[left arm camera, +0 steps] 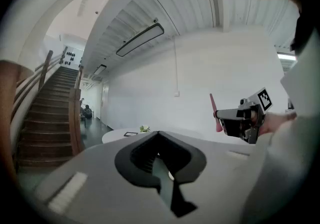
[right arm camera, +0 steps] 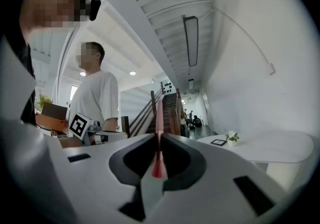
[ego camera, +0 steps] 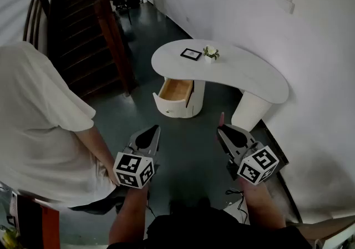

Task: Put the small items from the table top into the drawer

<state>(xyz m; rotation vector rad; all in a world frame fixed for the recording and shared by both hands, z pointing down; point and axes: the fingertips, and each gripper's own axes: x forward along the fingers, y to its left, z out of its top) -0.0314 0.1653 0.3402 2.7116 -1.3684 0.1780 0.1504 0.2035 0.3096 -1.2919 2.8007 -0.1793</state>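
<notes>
A thin red strip (ego camera: 222, 119) is clamped in the right gripper (ego camera: 220, 128), pointed forward along its jaws; the left gripper (ego camera: 157, 128) is closed on nothing, with the frame (ego camera: 191, 54) well ahead on the worktop (ego camera: 255, 79).

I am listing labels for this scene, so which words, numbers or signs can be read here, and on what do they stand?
No readable words or numbers.
Marker cubes: black-and-white square patterns only, no letters.
Dark frame on the table: content too small to read.
Wall sign above the stairs: black marks, too small to read.
</notes>
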